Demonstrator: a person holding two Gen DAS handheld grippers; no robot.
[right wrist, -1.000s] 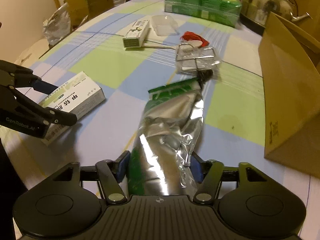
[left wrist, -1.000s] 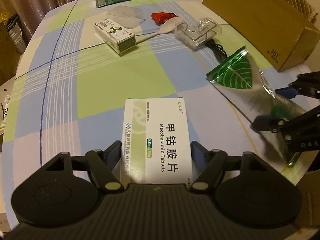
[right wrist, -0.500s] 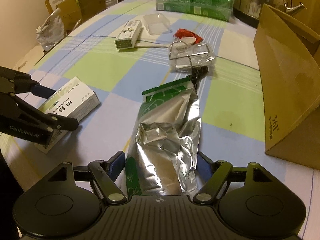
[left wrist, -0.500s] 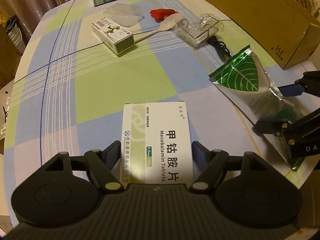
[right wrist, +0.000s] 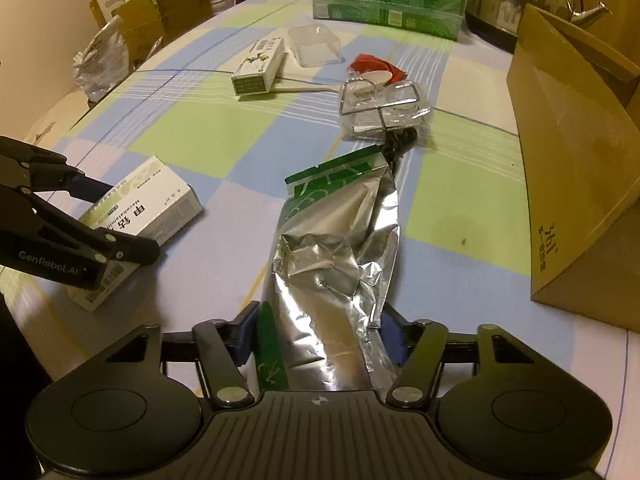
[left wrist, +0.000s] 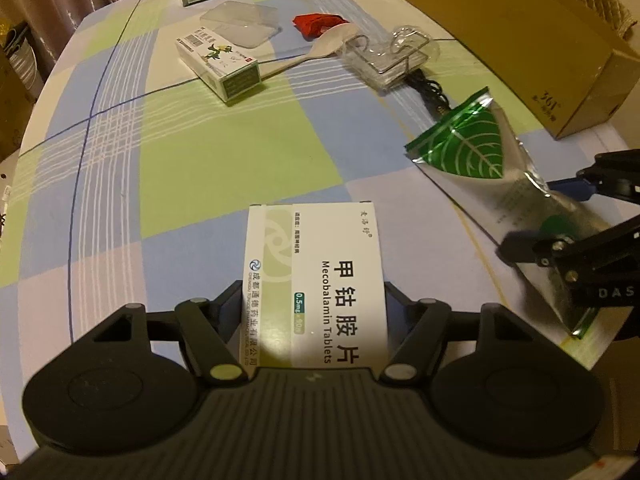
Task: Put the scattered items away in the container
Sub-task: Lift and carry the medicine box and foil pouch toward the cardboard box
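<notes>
A checked cloth in green, blue and lilac squares is covering the counter [left wrist: 224,168]. The left gripper [left wrist: 314,300] is closing its jaws on a flat white cardboard pill box [left wrist: 316,276], fingers pressing both long sides. The right gripper [right wrist: 320,332] is closing on a crinkled silver foil pouch [right wrist: 336,248] with a green leaf-printed top, blue pads squeezing its lower end. Both things are lying on the cloth, near each other. Farther back, a second, smaller cardboard box [left wrist: 218,64] is lying beside a clear plastic tray [left wrist: 244,26], one white plastic spoon [left wrist: 320,46], one red wrapper [left wrist: 316,24], a clear pack with a wire frame [left wrist: 390,60] and a black cord [left wrist: 426,88]. The tall brown cardboard box [right wrist: 576,176] is standing open at the right; its inside is hidden. Two green shrink-wrapped packs [right wrist: 386,0] are sitting at the far edge.
</notes>
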